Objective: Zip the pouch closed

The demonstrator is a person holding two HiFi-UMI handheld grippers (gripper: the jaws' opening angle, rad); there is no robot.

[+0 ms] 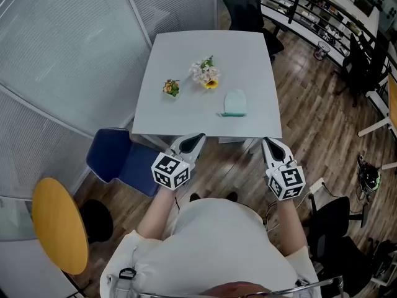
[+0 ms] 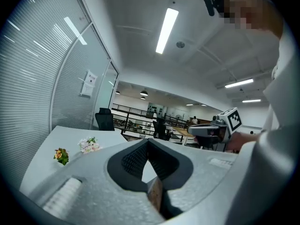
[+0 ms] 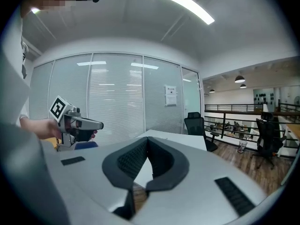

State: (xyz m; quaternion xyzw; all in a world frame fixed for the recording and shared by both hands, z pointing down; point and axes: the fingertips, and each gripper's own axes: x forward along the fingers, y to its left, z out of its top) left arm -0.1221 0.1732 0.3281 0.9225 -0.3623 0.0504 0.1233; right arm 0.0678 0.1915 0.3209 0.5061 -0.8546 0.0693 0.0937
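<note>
While both grippers hover just off the table's (image 1: 186, 48) near edge, the left gripper (image 1: 197, 139) and right gripper (image 1: 269, 143) have their jaws together, empty. The pouch (image 1: 235, 102) lies flat on the table's near right part. It looks light, soft and floppy. Probably pin the fabric beside the zip and pinch its pull, which is too small to make out.

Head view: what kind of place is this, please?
Most likely an open-plan office. Glass walls with blinds stand on the left, a black office chair stands behind the white table, and past a railing there are more chairs and desks.
</note>
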